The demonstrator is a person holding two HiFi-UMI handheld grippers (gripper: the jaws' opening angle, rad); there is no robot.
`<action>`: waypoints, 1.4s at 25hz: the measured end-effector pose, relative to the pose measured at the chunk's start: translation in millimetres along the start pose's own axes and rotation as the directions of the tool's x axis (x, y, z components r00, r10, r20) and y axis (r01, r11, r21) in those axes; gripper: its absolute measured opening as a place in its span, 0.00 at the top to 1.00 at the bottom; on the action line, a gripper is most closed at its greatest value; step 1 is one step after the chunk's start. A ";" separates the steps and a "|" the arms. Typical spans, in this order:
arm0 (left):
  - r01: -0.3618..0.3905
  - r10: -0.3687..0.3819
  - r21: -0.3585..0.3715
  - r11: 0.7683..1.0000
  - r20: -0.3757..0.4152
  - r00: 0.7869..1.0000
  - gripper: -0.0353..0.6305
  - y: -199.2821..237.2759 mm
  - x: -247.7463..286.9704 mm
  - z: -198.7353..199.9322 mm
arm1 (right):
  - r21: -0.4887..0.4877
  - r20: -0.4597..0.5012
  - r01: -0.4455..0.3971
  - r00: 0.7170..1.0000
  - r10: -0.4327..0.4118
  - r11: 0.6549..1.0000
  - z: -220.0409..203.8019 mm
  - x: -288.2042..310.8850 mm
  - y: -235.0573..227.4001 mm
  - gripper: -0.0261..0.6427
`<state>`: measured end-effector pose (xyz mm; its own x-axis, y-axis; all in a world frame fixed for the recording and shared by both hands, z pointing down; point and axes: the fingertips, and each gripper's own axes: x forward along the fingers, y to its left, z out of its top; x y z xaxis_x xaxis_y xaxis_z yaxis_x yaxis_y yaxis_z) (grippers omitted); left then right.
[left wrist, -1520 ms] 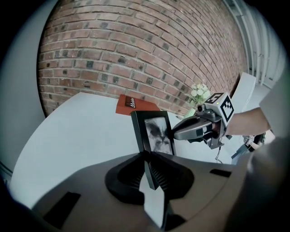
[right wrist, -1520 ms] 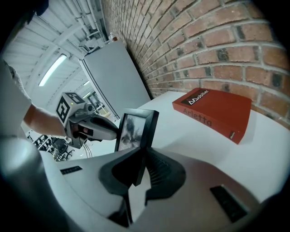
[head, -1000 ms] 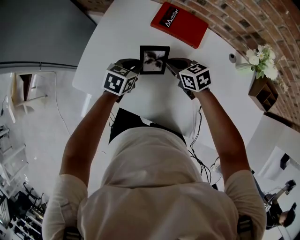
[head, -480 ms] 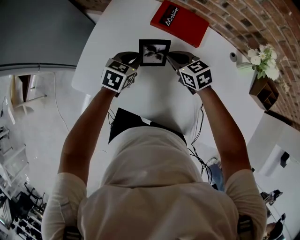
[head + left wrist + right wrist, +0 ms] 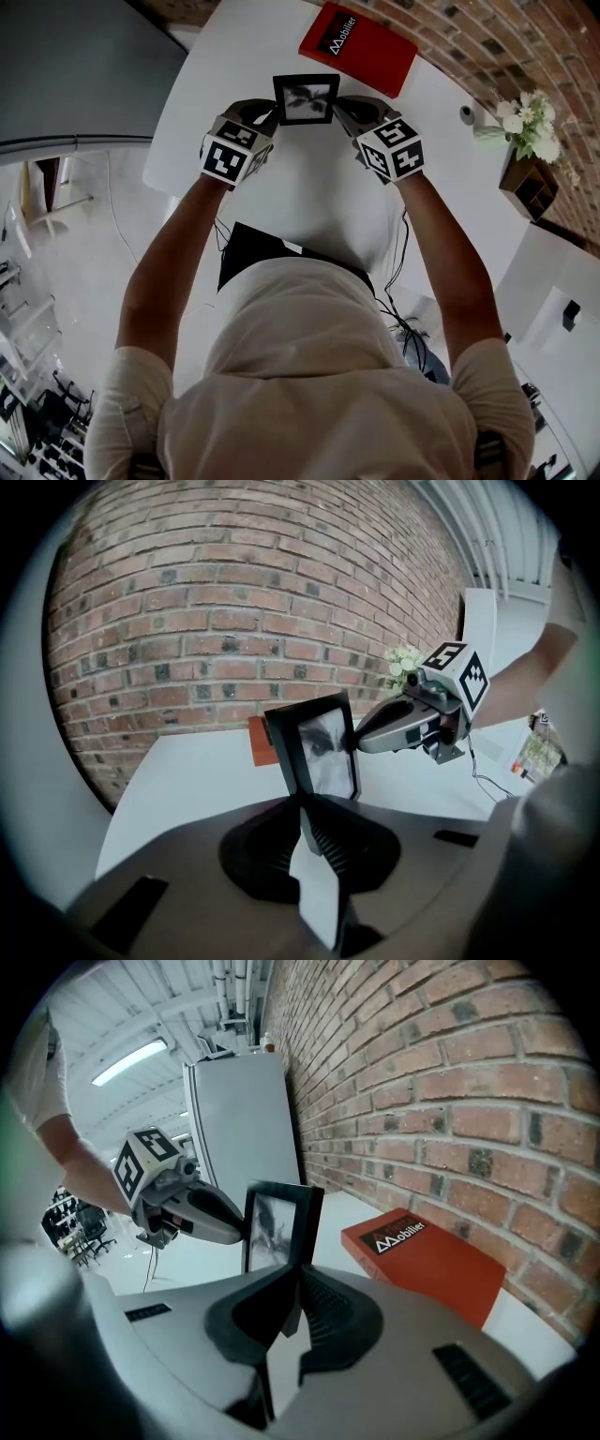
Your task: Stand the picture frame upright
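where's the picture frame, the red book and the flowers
picture frame (image 5: 306, 97): head view, middle of its photo
red book (image 5: 375, 58): head view, bare red cover
flowers (image 5: 530, 127): head view, white blossoms

frame (image 5: 306, 98): between left gripper (image 5: 269, 114) and right gripper (image 5: 341, 106)
book (image 5: 358, 47): on table (image 5: 309, 202), beyond frame
flowers (image 5: 525, 122): far right

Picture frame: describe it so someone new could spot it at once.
On the white table beside the brick wall, look just short of the red book. The picture frame is held between the left gripper and right gripper. It alone is black-bordered with a grey photo.
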<state>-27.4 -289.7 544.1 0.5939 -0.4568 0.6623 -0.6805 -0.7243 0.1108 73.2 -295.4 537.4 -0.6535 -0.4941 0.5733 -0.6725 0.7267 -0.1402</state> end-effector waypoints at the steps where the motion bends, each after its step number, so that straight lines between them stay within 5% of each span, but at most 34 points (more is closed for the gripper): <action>1: -0.003 0.003 0.006 1.000 0.000 1.000 0.90 2.1 1.1 1.2 | -0.014 0.007 0.005 1.000 -0.005 1.000 2.3 1.0 -1.5 0.92; 35: -0.092 0.087 0.194 0.977 0.031 0.996 0.91 58.9 37.9 34.6 | -0.273 0.018 0.136 0.991 -0.136 0.952 20.4 42.0 -43.7 0.93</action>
<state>-30.1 -367.5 550.1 0.5451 -0.5339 0.6464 -0.6357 -0.7659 -0.0964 68.1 -357.6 551.1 -0.5621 -0.5968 0.5726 -0.6341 0.7554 0.1649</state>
